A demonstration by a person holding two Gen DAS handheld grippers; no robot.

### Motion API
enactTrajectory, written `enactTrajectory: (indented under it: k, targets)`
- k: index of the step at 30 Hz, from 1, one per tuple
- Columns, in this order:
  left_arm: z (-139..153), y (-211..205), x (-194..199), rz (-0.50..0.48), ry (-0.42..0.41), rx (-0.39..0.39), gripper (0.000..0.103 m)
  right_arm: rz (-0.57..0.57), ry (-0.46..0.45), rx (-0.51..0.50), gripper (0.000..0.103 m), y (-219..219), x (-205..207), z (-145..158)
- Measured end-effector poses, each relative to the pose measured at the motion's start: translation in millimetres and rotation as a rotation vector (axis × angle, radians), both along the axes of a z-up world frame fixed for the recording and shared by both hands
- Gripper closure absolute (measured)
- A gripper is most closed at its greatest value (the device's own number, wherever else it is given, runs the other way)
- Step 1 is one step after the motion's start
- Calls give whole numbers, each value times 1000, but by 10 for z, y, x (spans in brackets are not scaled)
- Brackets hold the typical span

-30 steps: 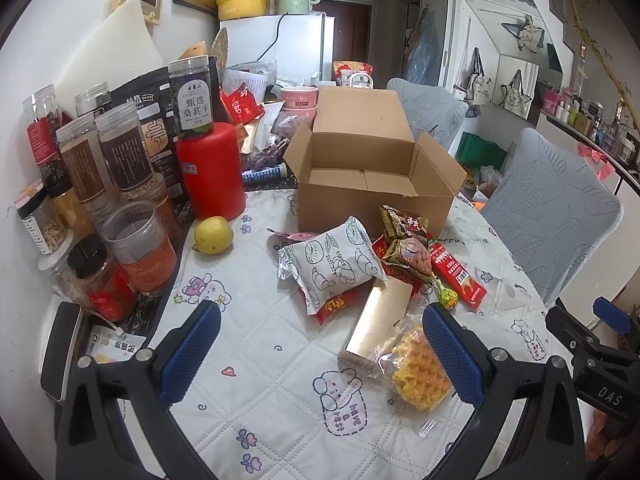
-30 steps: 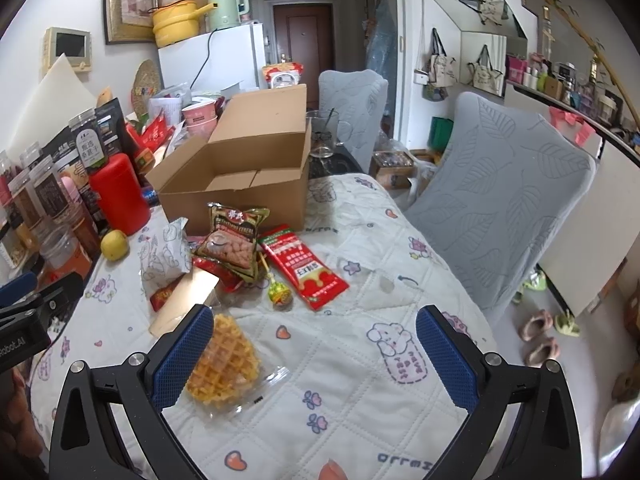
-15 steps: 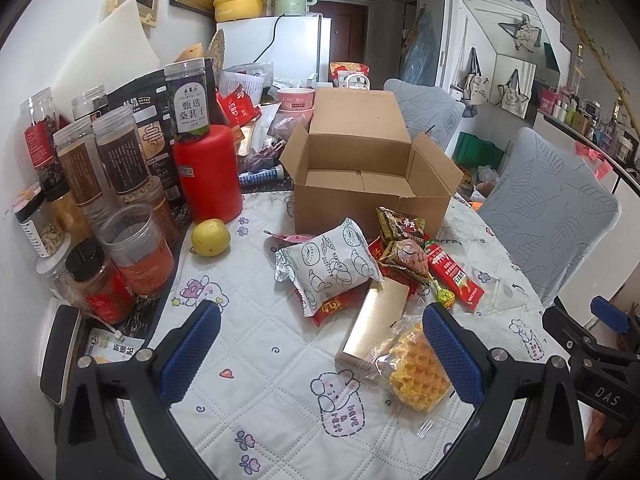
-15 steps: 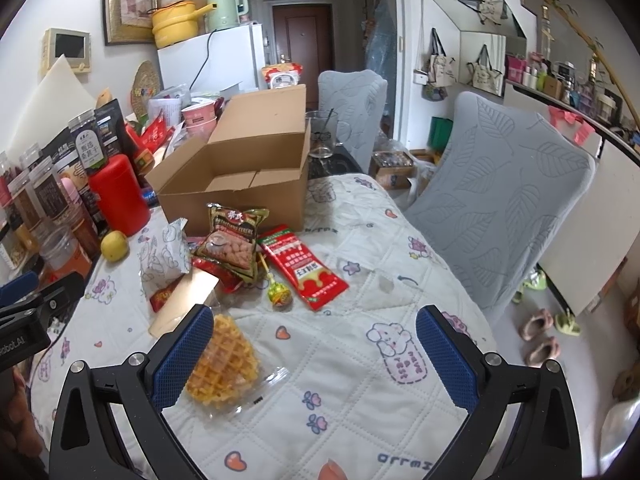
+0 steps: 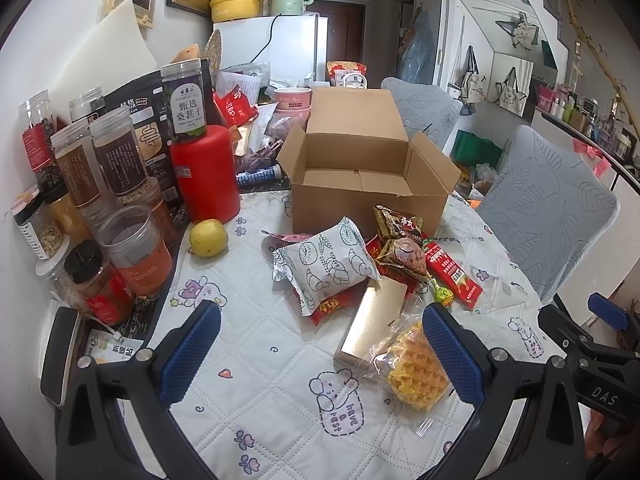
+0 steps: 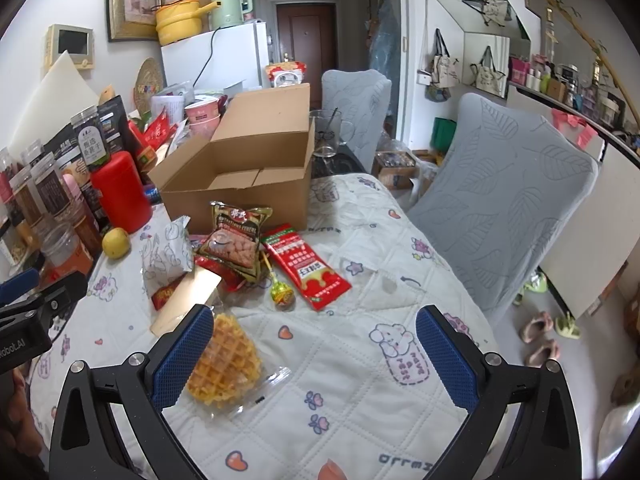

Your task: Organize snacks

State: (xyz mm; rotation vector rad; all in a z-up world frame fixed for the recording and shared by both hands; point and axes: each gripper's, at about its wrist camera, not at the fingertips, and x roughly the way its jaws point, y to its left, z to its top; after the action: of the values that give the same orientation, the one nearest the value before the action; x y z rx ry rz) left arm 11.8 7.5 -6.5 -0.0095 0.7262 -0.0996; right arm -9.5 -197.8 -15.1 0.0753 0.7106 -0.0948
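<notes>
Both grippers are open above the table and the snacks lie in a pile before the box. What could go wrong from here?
1. The waffle sits in a loose clear wrapper; a gripper could pinch only the film or crush it.
2. The snacks overlap: the white pack lies on a red packet, so lifting one may drag another.
3. The lollipop is small and round; it may roll away.
</notes>
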Motion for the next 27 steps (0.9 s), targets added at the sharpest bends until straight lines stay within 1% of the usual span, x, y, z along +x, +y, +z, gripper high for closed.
enactTrajectory:
  k: [16, 27]
  targets:
    - [-21, -28, -1, -10, 4, -5, 0, -6, 3, 3, 0, -28, -7, -30]
    - [-27, -172, -107, -40, 5, -16, 0, -11, 4, 20, 0, -121, -96, -81]
